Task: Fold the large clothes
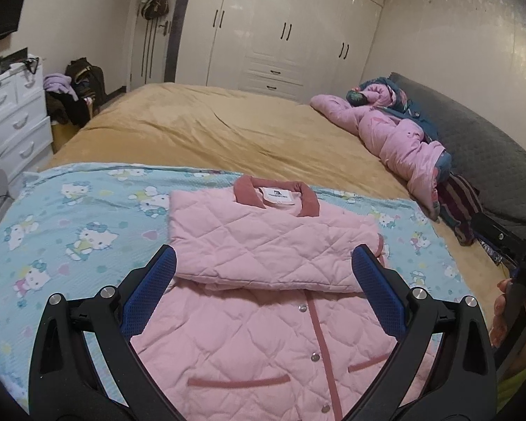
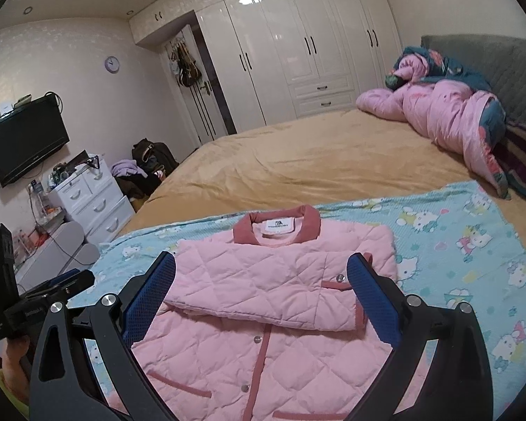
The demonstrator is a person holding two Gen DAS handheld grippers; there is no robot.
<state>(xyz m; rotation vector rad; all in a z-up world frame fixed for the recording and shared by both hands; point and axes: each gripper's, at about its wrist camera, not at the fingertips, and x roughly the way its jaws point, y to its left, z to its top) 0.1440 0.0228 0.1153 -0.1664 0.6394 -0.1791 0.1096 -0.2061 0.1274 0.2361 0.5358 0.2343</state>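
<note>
while both grippers hover above the near end of the bed (image 1: pixel 200 129), a pink quilted jacket (image 1: pixel 270 245) lies flat on a light blue cartoon-cat blanket (image 1: pixel 70 231), collar (image 1: pixel 277 196) pointing away toward the wardrobe (image 1: pixel 284 24). its sleeves are folded across the chest into a thick band, and below that band the snap placket and two dusty-rose pocket trims show. the left gripper (image 1: pixel 263 273) has its blue-padded fingers (image 1: pixel 147 291) spread wide, one on each side of the folded band, holding nothing. the right gripper (image 2: pixel 263 280) is likewise wide apart over the same jacket, its fingers (image 2: pixel 375 298) framing the band without clamping it; whether any pad brushes the fabric is hard to judge through the fisheye.

nothing lies on the jacket or between it and the fingers. around it, the tan bedspread stretches bare to a bunched pink duvet (image 1: pixel 396 129) against the grey padded headboard (image 1: pixel 480 140), with a dark striped cloth (image 1: pixel 459 207) just beside it near the blanket's far corner. off the bed's other side stand white drawers (image 2: pixel 91 203), a heap of dark bags and a lilac garment (image 2: pixel 147 168), a wall-mounted tv (image 2: pixel 24 144) and a round clock (image 2: pixel 112 64). each wrist view catches the other gripper's black body at its edge, with a hand (image 1: pixel 501 312) on the handle.
</note>
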